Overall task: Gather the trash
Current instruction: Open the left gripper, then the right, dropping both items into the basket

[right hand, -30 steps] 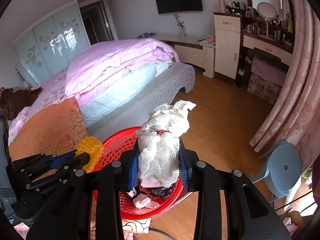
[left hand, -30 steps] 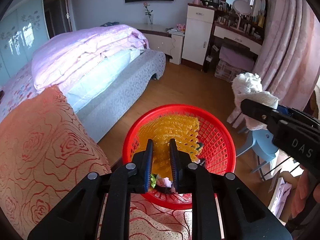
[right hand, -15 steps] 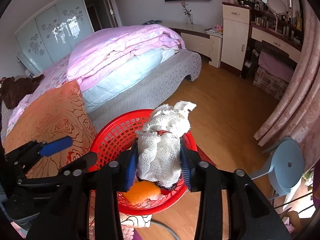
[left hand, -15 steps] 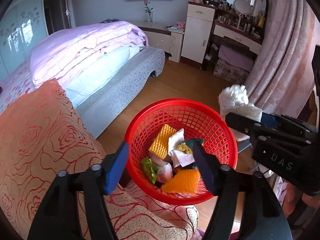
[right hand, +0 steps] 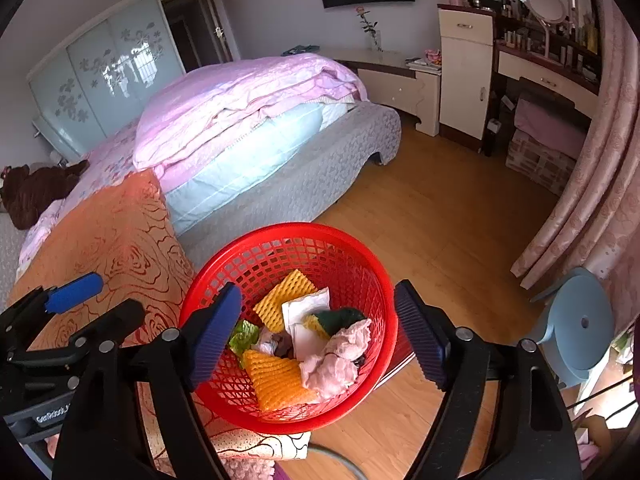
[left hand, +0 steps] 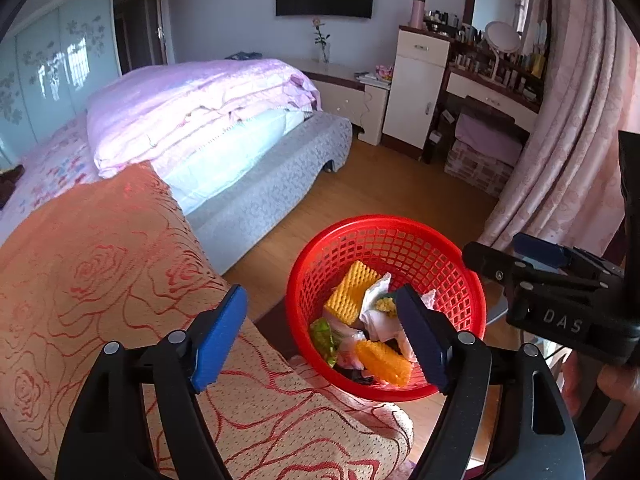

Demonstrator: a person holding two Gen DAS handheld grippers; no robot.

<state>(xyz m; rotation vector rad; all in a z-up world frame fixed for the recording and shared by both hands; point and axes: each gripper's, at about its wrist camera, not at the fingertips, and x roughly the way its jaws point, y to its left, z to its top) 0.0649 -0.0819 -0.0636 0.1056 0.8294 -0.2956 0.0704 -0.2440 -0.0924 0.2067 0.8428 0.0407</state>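
A red mesh basket (left hand: pixel 384 228) (right hand: pixel 280 240) sits at the edge of a rose-patterned orange cover. It holds yellow foam netting (right hand: pixel 282 294), an orange foam net (right hand: pixel 276 380), white paper (right hand: pixel 306 306), a green wrapper (right hand: pixel 242 334) and a pale crumpled net cloth (right hand: pixel 334 362). My left gripper (left hand: pixel 322 334) is open and empty, to the left of and above the basket. My right gripper (right hand: pixel 320 334) is open and empty, right above the basket; it also shows in the left wrist view (left hand: pixel 532 256).
The orange rose cover (left hand: pixel 100 264) spreads to the left. A bed with a pink quilt (right hand: pixel 248 96) lies behind. A blue stool (right hand: pixel 576 324) and pink curtains (right hand: pixel 600 200) stand on the right, above a wooden floor (right hand: pixel 440 216).
My left gripper let the yellow netting fall into the basket, opened and drew left. My right gripper opened and dropped the pale net cloth into the basket.
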